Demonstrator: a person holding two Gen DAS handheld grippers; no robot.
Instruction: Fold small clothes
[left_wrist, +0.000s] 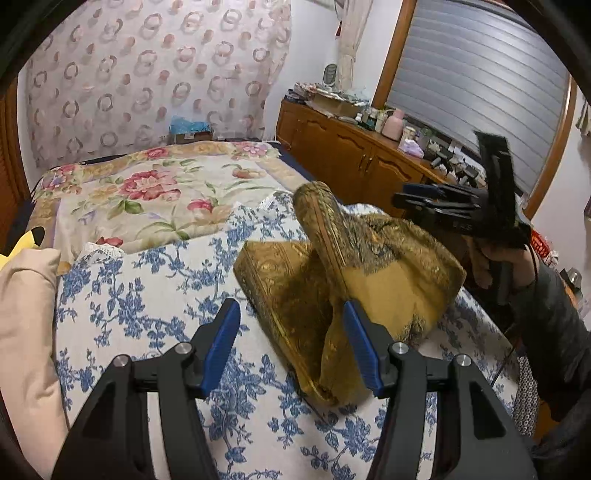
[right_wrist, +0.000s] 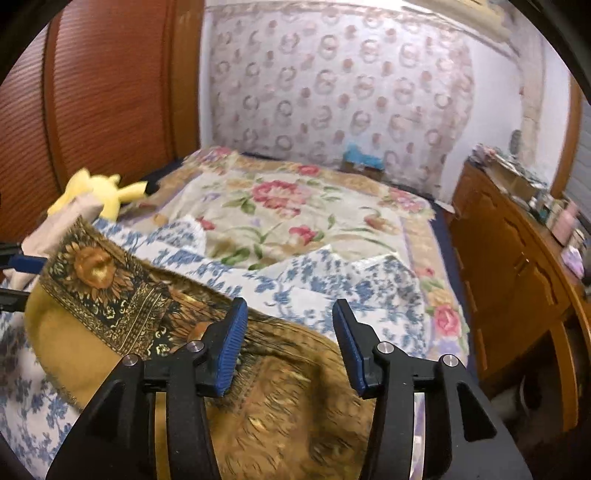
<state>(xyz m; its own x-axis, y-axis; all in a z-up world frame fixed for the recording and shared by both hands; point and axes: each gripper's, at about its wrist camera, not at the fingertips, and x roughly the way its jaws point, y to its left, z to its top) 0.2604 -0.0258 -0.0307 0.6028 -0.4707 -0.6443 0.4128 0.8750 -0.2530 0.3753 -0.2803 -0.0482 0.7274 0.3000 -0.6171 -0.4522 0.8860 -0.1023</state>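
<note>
A gold and dark patterned cloth (left_wrist: 343, 280) lies partly folded on the bed's blue-flowered cover (left_wrist: 147, 306), one flap curling up in the air. My left gripper (left_wrist: 291, 343) is open, its right finger against the cloth's near edge, holding nothing. In the right wrist view the same cloth (right_wrist: 122, 291) shows a sunflower border and lies under my right gripper (right_wrist: 290, 343), which is open and empty above it. The right gripper also shows in the left wrist view (left_wrist: 424, 201), raised beyond the cloth.
A floral quilt (left_wrist: 147, 192) covers the far bed. A beige pillow (left_wrist: 26, 314) and yellow plush toy (right_wrist: 99, 192) lie at the left. A cluttered wooden cabinet (left_wrist: 354, 155) runs along the right side.
</note>
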